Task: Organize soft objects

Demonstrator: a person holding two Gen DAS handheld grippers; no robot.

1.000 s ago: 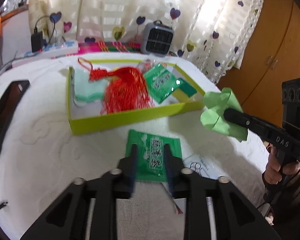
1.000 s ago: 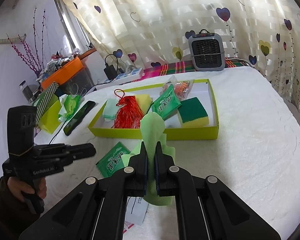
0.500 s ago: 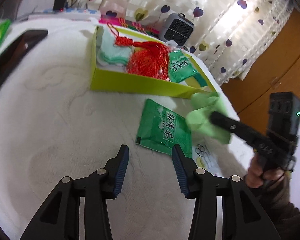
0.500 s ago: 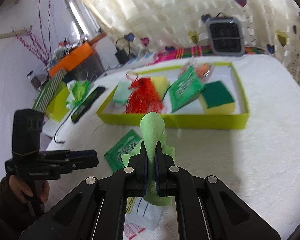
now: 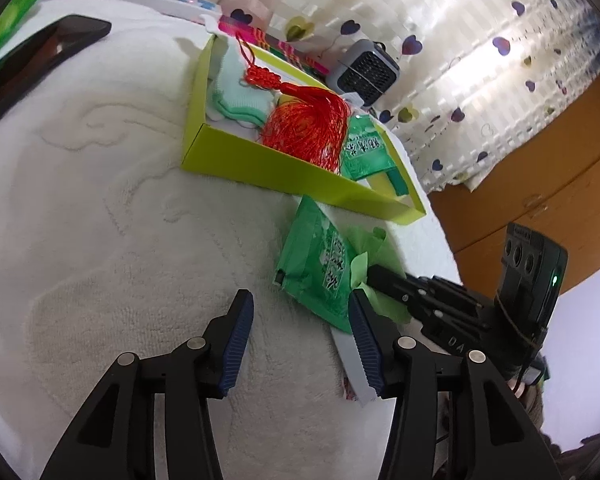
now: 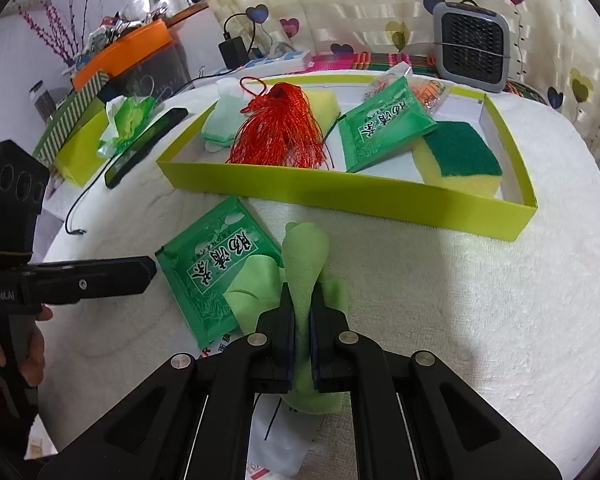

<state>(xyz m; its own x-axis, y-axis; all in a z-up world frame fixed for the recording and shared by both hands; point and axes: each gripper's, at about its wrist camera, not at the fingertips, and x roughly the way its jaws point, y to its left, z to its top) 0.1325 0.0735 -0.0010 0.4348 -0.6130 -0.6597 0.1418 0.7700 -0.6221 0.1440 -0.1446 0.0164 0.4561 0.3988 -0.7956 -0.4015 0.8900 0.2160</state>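
Right wrist view: a white towel-covered counter (image 6: 480, 300) is seen, carrying a yellow-green tray (image 6: 340, 196) filled with a red tassel (image 6: 284, 128), sponge (image 6: 460, 156) and green packet. Just before the tray, a second green packet (image 6: 208, 268) lies flat. A light green cloth (image 6: 304, 256) is clenched in the right claw (image 6: 302, 320), touching that packet. The left claw (image 5: 300, 320) is released, its jaws having just been opening, nothing between them.

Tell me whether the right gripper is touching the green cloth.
Touching. The right wrist view shows the right gripper shut on the green cloth, with the fabric pinched between its pads and sticking up past them.
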